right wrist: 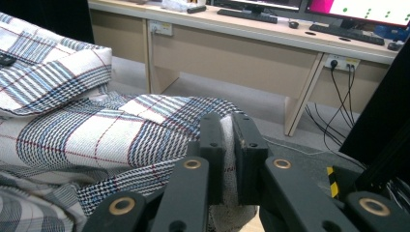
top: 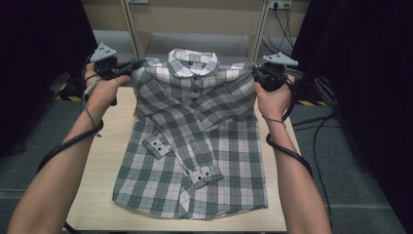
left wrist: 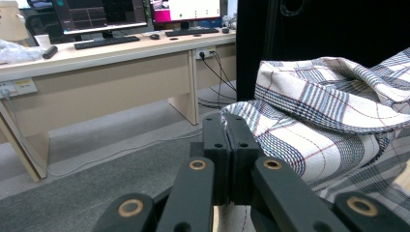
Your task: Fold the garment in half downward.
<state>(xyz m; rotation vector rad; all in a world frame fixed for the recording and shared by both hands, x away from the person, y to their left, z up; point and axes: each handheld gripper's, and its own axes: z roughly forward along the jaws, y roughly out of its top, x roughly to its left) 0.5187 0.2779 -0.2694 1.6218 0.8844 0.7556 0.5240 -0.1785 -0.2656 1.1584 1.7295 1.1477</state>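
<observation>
Because it is made of thin cloth, the checked shirt point(top: 195, 146) will feel light and floppy, and it will sag anywhere nobody holds it. In the high view its bottom hem lies near the lower edge of the frame, flat on the wooden table point(top: 102, 195). The two sleeves are folded across the front in the middle of the frame. Higher up, the shoulders look lifted a little. The left gripper point(top: 127, 66), at the upper left, has its jaws pressed tight on the shoulder cloth point(left wrist: 232, 118). The right gripper point(top: 257, 73), at the upper right, pinches the other shoulder point(right wrist: 227, 130) the same way. The shoulders are good places to hold, because the shirt then hangs straight. Farthest off is a desk point(left wrist: 121, 53) with screens.
</observation>
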